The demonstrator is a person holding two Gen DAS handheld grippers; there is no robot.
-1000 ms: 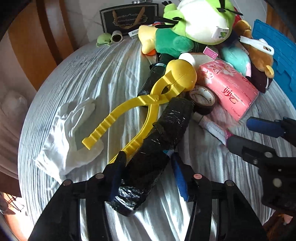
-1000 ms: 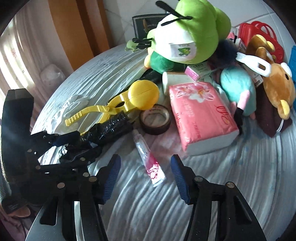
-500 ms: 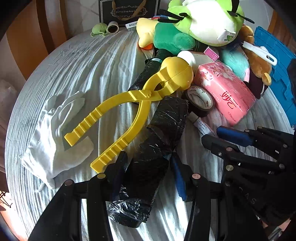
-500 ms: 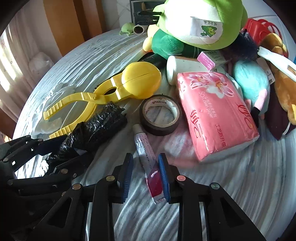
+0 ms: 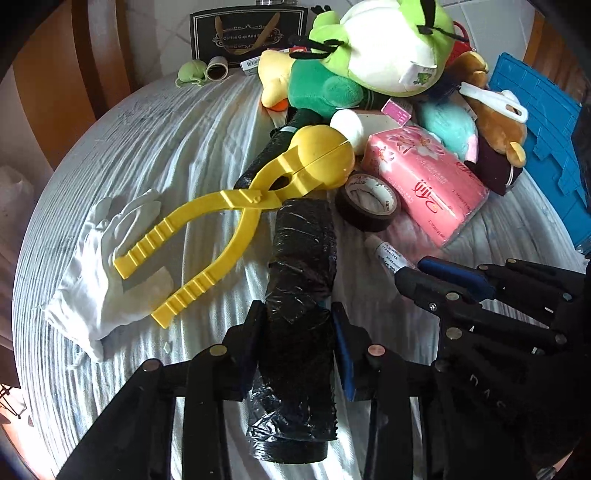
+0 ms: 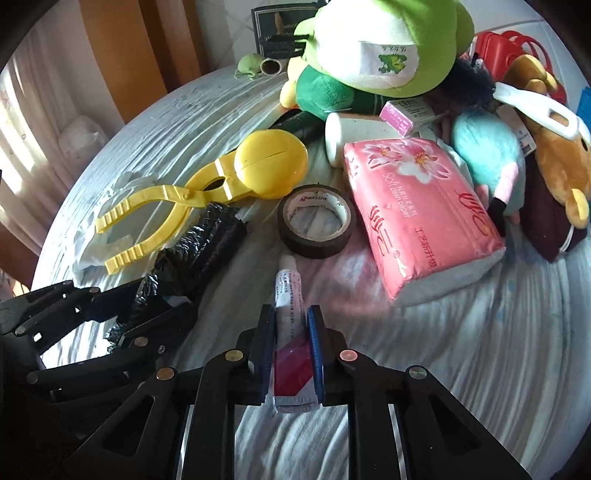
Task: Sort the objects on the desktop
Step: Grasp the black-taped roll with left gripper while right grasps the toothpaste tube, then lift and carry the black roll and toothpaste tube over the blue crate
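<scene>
Nearest, bottom centre of the left wrist view: the left gripper (image 5: 299, 343) is clamping on the black wrapped roll (image 5: 301, 295), its jaws having just been closing, pads pressing both flanks of the lower half. The roll is lying lengthwise up the frame on the white tablecloth (image 5: 155, 147). Its film wrapping is looking crinkled and probably slippery, the body likely soft enough to give; the hold partway up, rather than at the ragged open end, seems sound.

Bottom centre of the right wrist view: the right gripper (image 6: 291, 343) is pinching the small tube (image 6: 290, 314) by its flat crimped tail, its jaws having just been closing. The tube is lying with its cap pointing up the frame toward the tape. It is probably light and squeezable; the flat tail is the safer hold, since pressure on the body might force contents out.

Middle of the frame: the brown tape ring (image 6: 316, 225) is lying flat just beyond the tube's cap. The yellow clamp tool (image 6: 221, 184) is sprawling at centre left, handles resting across a white glove (image 5: 103, 266).

Right of centre: the pink tissue pack (image 6: 417, 218) is lying just beside the tape.

Farthest, upper frame: the green frog plush (image 6: 373, 48) is topping a heap of toys, with a brown bear plush (image 6: 554, 158) at upper right and a black gift bag (image 5: 247, 33) at the rear edge.
</scene>
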